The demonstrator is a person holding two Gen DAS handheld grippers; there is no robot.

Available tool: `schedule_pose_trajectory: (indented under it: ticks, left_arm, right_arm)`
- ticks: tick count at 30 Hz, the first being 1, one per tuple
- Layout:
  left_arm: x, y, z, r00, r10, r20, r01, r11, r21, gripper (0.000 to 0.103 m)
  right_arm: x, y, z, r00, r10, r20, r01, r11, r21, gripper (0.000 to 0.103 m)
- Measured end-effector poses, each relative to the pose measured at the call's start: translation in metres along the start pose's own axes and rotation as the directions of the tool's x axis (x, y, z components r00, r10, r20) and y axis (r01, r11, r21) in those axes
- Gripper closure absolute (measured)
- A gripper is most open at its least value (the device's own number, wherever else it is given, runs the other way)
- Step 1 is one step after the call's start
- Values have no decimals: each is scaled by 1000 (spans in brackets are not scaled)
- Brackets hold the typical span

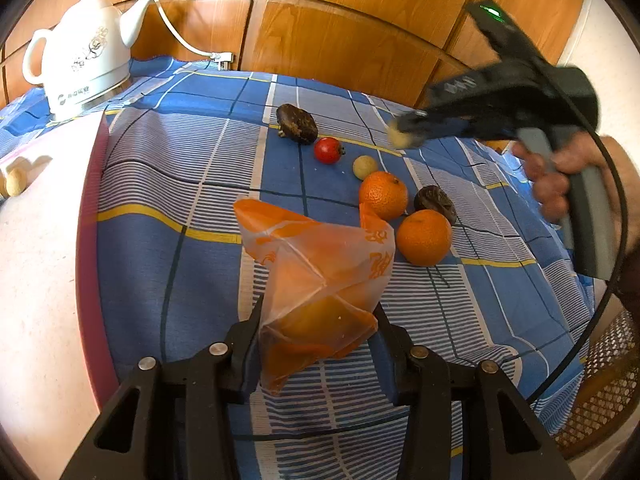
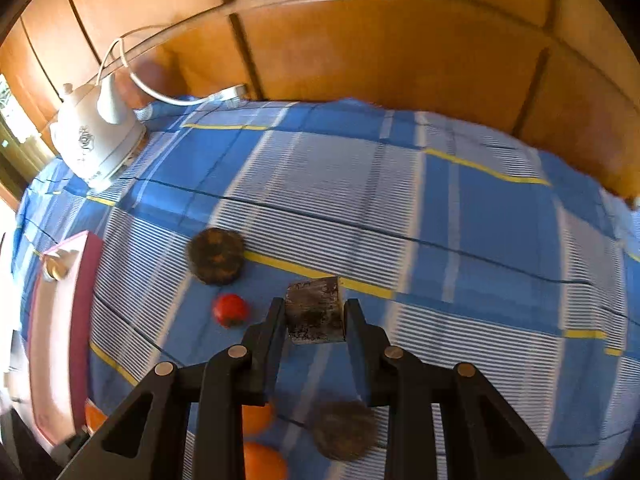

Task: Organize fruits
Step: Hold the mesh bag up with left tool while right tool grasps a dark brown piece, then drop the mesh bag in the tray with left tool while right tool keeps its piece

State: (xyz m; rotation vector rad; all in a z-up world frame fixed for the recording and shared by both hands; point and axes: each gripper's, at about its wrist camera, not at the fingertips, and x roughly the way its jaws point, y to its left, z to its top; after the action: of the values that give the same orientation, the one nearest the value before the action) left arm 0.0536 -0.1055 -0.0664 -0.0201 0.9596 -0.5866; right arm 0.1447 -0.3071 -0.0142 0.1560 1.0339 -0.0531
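Blurred by motion in left wrist view: right gripper [image 1: 402,130] and pale lump [image 1: 400,139] between its tips; kind of fruit not resolvable. In right wrist view, gap between fingers filled by dark speckled square patch [image 2: 315,312]; identity unclear. Seen only through orange plastic bag [image 1: 320,256]: rounded orange mass [image 1: 316,320], count not determinable. Cut off at left edge: white tray [image 1: 40,280], small pale round items [image 1: 16,182]. Partly hidden behind right gripper's body: two oranges [image 2: 262,462], smeared dark round fruit [image 2: 344,430].

Blue checked tablecloth [image 1: 200,184] carries oranges [image 1: 383,195], tomato [image 1: 328,150], kettle [image 1: 80,56].
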Motion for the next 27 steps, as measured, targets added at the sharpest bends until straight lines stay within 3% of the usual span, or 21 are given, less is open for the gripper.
schedule_pose_trajectory:
  ticks: [7,12,17,23,27]
  left_arm:
    - [-3,-2,3,1000,4,-12,-4,1000,6,58]
    - [-23,-2,6,1000,-4,11,4,1000,3,58]
    - [-63,9,17,997,-2,83,5,999,-32,58]
    - [-104,60,37,987,58,150,-33,986,-162,58]
    - [-106,104,49,978,158,136,-124,965,-230,58]
  right_arm:
    - [-4,-56,-35,992,-107,-65,110,992,53,74]
    - [5,-66,-50,993,-92,-77,96,994,54,75]
    - [4,-69,-50,995,-81,-64,85,995,51,76]
    - [1,-65,-50,993,-99,-61,101,995,24,76]
    - [2,-63,-48,992,-108,-64,109,994,12,76]
